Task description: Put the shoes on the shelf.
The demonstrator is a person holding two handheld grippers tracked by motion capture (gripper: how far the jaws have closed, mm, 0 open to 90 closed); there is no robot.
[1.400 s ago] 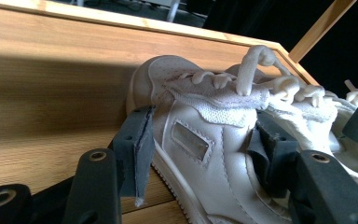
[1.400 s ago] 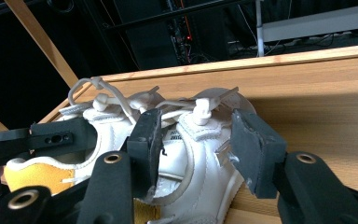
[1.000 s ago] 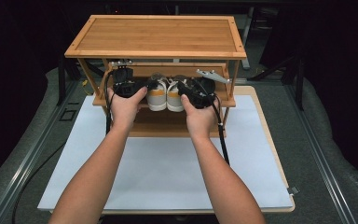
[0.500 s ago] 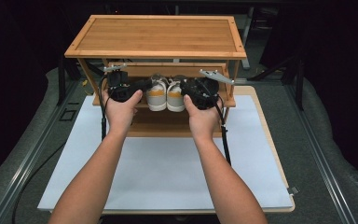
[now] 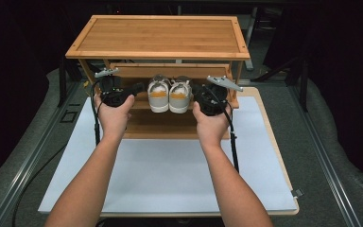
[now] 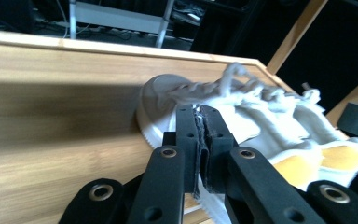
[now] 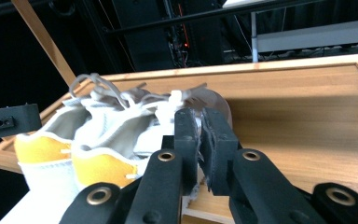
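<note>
The pair of white sneakers (image 5: 169,94) stood side by side on the middle shelf (image 5: 142,103) of the bamboo shoe rack (image 5: 158,35), yellow heel tabs toward you, toes toward the back, with the rack itself at the far end of the white mat (image 5: 165,175) on the table.

At the left, your left hand (image 5: 112,113) held the left gripper (image 5: 134,89) level, aimed inward at the outer side of the left sneaker (image 5: 159,94). Its jaws had just been closing, and in the left gripper view (image 6: 199,140) they stood almost together, with only a thin sliver between the pads. That sliver sat right against the white side wall of the left sneaker, near the sole's edge; whether any material was actually caught between the pads, I could not tell.

Between the two tools the sneakers touched each other, laces loose on top.

At the right, your right hand (image 5: 210,123) held the right gripper (image 5: 196,91) in mirror fashion, pointed inward at the outer side of the right sneaker (image 5: 180,94). Its jaws had also just been closing. In the right gripper view (image 7: 200,135) they were nearly shut, a narrow crack left, against the sneaker's white side below the laces; again I could not make out whether fabric was pinched there.
</note>
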